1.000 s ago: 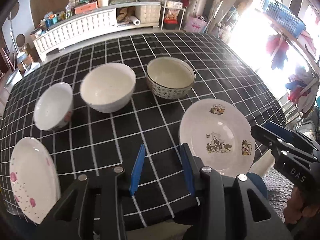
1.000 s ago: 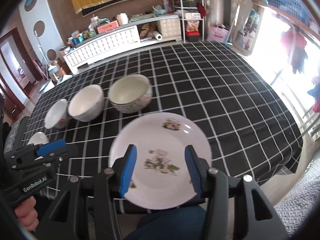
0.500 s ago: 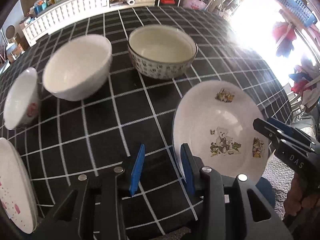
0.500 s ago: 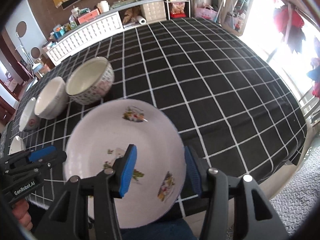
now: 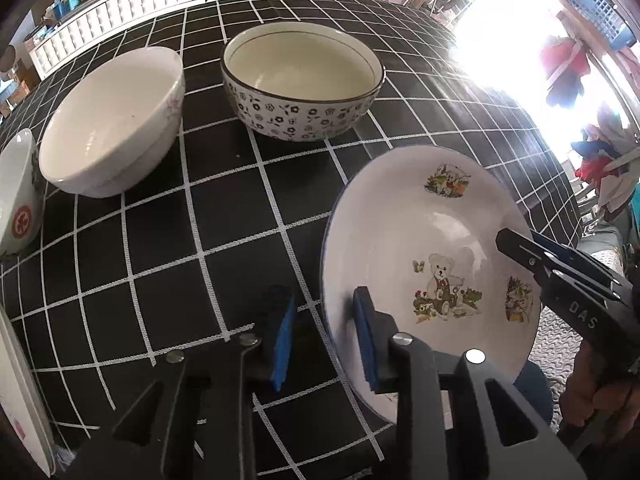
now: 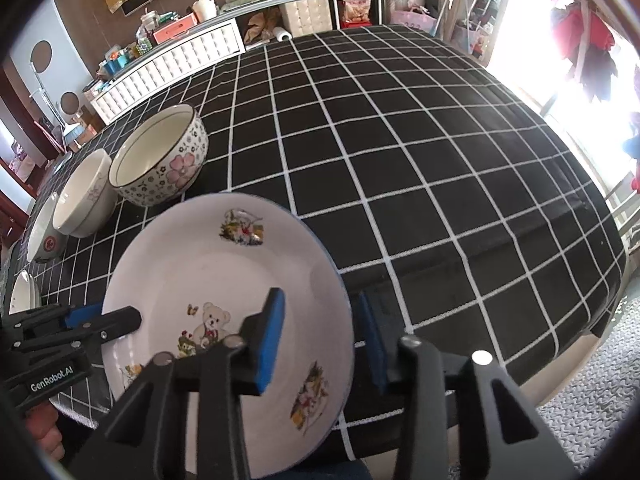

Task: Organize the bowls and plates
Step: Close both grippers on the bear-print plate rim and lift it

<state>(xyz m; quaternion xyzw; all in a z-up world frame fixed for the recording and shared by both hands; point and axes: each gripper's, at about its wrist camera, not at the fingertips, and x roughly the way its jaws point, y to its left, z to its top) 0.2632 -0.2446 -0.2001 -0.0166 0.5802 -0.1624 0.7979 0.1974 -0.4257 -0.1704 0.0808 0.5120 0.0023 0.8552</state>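
**Two-Gripper Rim Grasp on the Bear Plate**

The counter [image 6: 420, 168], covered in a black cloth with a white grid, is carrying all the crockery. The bear plate [image 6: 224, 280] is lying at the near edge of the counter, with part of its rim overhanging that edge. Three bowls are standing in a row further in: the flower-patterned bowl [image 5: 300, 84] nearest the plate, the plain white bowl [image 5: 108, 120] beside it, and the small bowl with a red mark [image 5: 18, 196] toward the left edge. A second plate [image 5: 20, 392] is showing only partly at the near left corner.

Both grippers are closing on the bear plate from opposite sides. The left gripper [image 5: 324, 344] is straddling the plate's left rim, one pad inside the dish and one outside; the pads do not yet appear to be pressing. The right gripper [image 6: 320, 340] is straddling the right rim in the same way, also not visibly clamped.

Recommended procedure:
1. Seat each rim fully between the pads before completing closure; glazed ceramic is likely to slip from a shallow bite.
2. Close both grippers evenly, so neither is pushing the plate toward the counter edge.
3. Lift level, keeping both hands at matched height.
4. Avoid the flower-patterned bowl, which is standing near the plate's far rim.
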